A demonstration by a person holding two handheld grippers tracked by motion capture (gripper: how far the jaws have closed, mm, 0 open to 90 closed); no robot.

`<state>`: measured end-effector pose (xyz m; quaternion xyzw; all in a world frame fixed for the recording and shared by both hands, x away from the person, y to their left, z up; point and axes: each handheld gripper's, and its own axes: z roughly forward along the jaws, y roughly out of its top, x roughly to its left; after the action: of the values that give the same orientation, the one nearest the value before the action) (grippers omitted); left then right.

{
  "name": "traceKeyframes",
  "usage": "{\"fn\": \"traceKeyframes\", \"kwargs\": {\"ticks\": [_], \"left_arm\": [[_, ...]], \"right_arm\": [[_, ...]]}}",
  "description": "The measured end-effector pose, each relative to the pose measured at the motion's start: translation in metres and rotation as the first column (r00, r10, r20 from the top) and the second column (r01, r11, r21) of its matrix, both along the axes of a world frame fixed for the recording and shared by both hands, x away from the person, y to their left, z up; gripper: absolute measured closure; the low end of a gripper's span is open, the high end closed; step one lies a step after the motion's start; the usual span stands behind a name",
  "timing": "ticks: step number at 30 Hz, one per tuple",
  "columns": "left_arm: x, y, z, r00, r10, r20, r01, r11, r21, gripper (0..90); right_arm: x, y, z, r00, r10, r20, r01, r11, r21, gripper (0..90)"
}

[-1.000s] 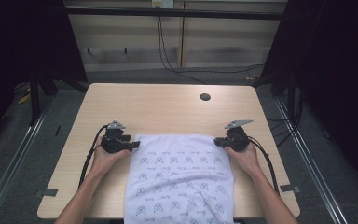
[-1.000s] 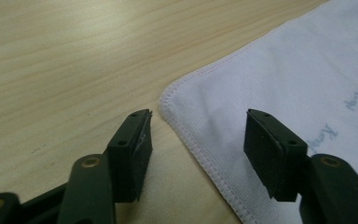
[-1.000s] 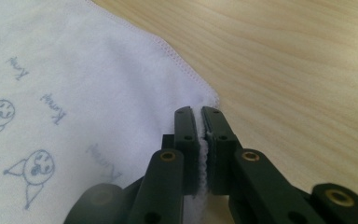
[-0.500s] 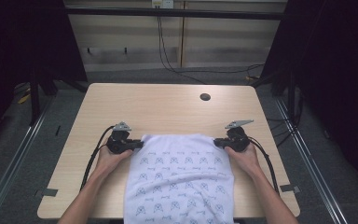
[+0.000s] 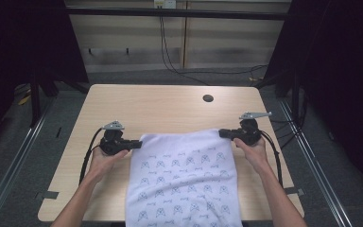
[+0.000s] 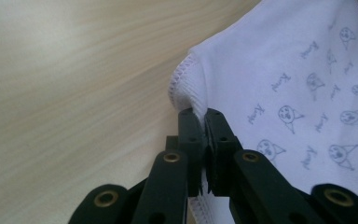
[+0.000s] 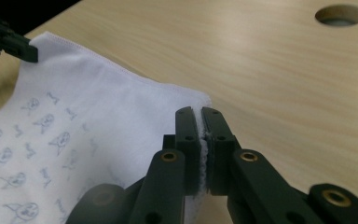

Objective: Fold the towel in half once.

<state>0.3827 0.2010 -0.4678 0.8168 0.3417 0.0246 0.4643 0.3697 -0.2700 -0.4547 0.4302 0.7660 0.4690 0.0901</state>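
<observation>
You hold the white printed cloth (image 5: 184,179) by its two far corners.
Your left gripper (image 5: 133,145) has just clenched its 9 o'clock corner; your right gripper (image 5: 223,134) grips the 3 o'clock corner above the table (image 5: 160,106).

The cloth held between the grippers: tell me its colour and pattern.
The cloth is white with small grey-blue cartoon faces and script words printed across it; the left gripper view shows it best.

The white cloth (image 6: 284,79) bears small cursive words beside printed cartoon faces, too small to read.
</observation>
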Motion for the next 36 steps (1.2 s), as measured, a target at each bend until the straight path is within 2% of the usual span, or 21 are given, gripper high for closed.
{"fn": "traceKeyframes", "kwargs": {"ticks": [2,3,5,8,10,13,16,19,20,21,22,23,24,25,27,29,30,32,33,34,36], "left_arm": [[0.002,0.0,0.006,0.9999,0.001,0.012,-0.001,1.0,0.006,86.7],[0.008,0.002,0.023,0.9991,0.008,0.041,-0.008,0.9999,-0.006,86.7],[0.012,0.006,0.04,0.9975,0.021,0.067,-0.018,0.9988,-0.045,86.7],[0.019,0.009,0.06,0.993,0.043,0.11,-0.038,0.998,-0.05,86.8],[0.022,0.01,0.065,0.9924,0.052,0.112,-0.046,0.9974,-0.056,86.9],[0.035,0.008,0.084,0.989,0.075,0.128,-0.067,0.9957,-0.063,86.9],[0.044,0.004,0.102,0.9826,0.098,0.158,-0.086,0.993,-0.081,87.0],[0.051,0.005,0.129,0.9723,0.122,0.2,-0.1,0.9884,-0.114,87.1],[0.051,0.005,0.129,0.9723,0.122,0.2,-0.1,0.9884,-0.114,87.2],[0.05,0.008,0.146,0.9673,0.122,0.222,-0.087,0.9831,-0.161,87.3],[0.048,0.008,0.152,0.9659,0.115,0.232,-0.074,0.9813,-0.178,87.4],[0.043,0.007,0.154,0.9655,0.101,0.24,-0.06,0.9835,-0.171,87.4],[0.039,0.006,0.153,0.9642,0.082,0.252,-0.046,0.9883,-0.145,87.4],[0.039,0.006,0.153,0.9642,0.082,0.252,-0.046,0.9883,-0.145,87.3],[0.024,0.006,0.142,0.9673,0.042,0.25,-0.014,0.9935,-0.113,87.3],[0.018,0.007,0.136,0.9687,0.03,0.246,-0.002,0.9937,-0.112,87.3],[0.006,0.009,0.126,0.9729,0.01,0.231,0.014,0.9944,-0.104,87.3],[-0.001,0.01,0.122,0.9742,0.0,0.226,0.024,0.9942,-0.105,87.3],[-0.009,0.012,0.119,0.9756,-0.015,0.219,0.039,0.9938,-0.104,87.3],[-0.027,0.013,0.115,0.9755,-0.051,0.214,0.074,0.9925,-0.098,87.2],[-0.047,0.016,0.11,0.9758,-0.075,0.205,0.099,0.9892,-0.108,87.2]], "right_arm": [[0.002,-0.001,0.006,1.0,-0.002,0.006,0.002,1.0,0.001,86.3],[0.007,-0.001,0.018,0.9998,-0.007,0.021,0.007,1.0,0.001,86.3],[0.013,-0.002,0.033,0.9989,-0.013,0.046,0.012,1.0,0.003,86.3],[0.022,-0.004,0.055,0.9965,-0.027,0.08,0.026,1.0,0.014,86.3],[0.026,-0.005,0.061,0.9955,-0.032,0.089,0.031,0.999,0.019,86.4],[0.041,-0.004,0.084,0.9928,-0.056,0.106,0.056,0.998,0.01,86.3],[0.051,0.0,0.104,0.9882,-0.063,0.14,0.064,0.998,-0.003,86.4],[0.058,0.0,0.13,0.9811,-0.08,0.176,0.076,0.997,0.03,86.5],[0.058,0.0,0.13,0.9811,-0.08,0.176,0.076,0.997,0.03,86.5],[0.059,-0.001,0.146,0.975,-0.091,0.203,0.083,0.995,0.05,86.6],[0.059,-0.003,0.153,0.972,-0.099,0.213,0.088,0.994,0.063,86.6],[0.057,-0.004,0.157,0.9701,-0.101,0.221,0.088,0.994,0.072,86.6],[0.055,-0.005,0.158,0.9701,-0.095,0.223,0.08,0.994,0.076,86.6],[0.055,-0.005,0.158,0.9701,-0.095,0.223,0.08,0.994,0.076,86.6],[0.042,-0.005,0.147,0.9757,-0.041,0.215,0.031,0.998,0.053,86.6],[0.035,-0.005,0.141,0.9783,-0.022,0.206,0.014,0.999,0.041,86.6],[0.017,-0.008,0.127,0.9818,0.012,0.189,-0.016,1.0,0.02,86.6],[0.001,-0.013,0.118,0.9838,0.029,0.177,-0.032,0.999,0.015,86.6],[0.001,-0.013,0.118,0.9838,0.029,0.177,-0.032,0.999,0.015,86.6],[-0.021,-0.019,0.111,0.9843,0.049,0.169,-0.055,0.998,0.032,86.6],[-0.045,-0.023,0.104,0.9842,0.069,0.163,-0.077,0.996,0.046,86.6]]}}
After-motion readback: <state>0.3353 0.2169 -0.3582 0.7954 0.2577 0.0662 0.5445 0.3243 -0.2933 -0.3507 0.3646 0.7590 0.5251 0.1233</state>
